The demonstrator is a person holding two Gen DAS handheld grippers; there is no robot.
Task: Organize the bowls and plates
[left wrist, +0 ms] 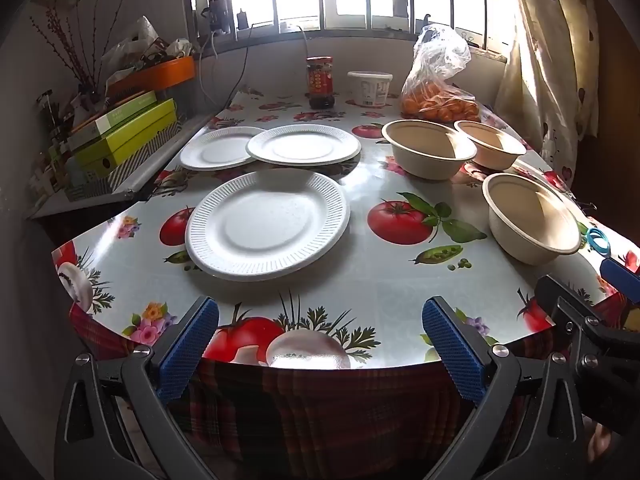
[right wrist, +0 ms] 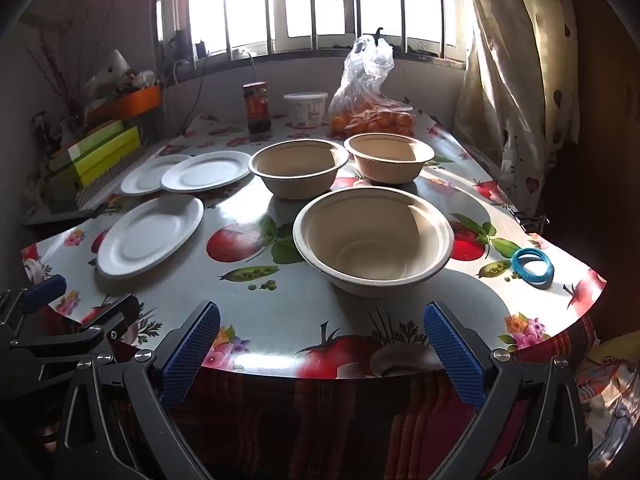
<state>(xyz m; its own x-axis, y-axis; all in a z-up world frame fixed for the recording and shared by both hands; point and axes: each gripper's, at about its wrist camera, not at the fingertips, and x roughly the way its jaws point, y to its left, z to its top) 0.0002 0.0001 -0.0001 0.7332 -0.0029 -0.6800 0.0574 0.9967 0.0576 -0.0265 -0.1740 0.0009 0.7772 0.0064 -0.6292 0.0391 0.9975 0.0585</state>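
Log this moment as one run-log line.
stage: start | left gripper: open, empty | right gripper: open, empty | white plates: three, two overlapping | beige bowls: three, unstacked

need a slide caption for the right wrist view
Open right gripper at the table edge, facing three beige bowls, with three white foam plates off to their left.

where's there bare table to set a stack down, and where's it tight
Free: the front strip between the near plate, the near bowl and the table edge, and the lane between those two. Tight: the two far plates overlap, the two far bowls sit close together, and the jar, tub and bag of oranges line the back.
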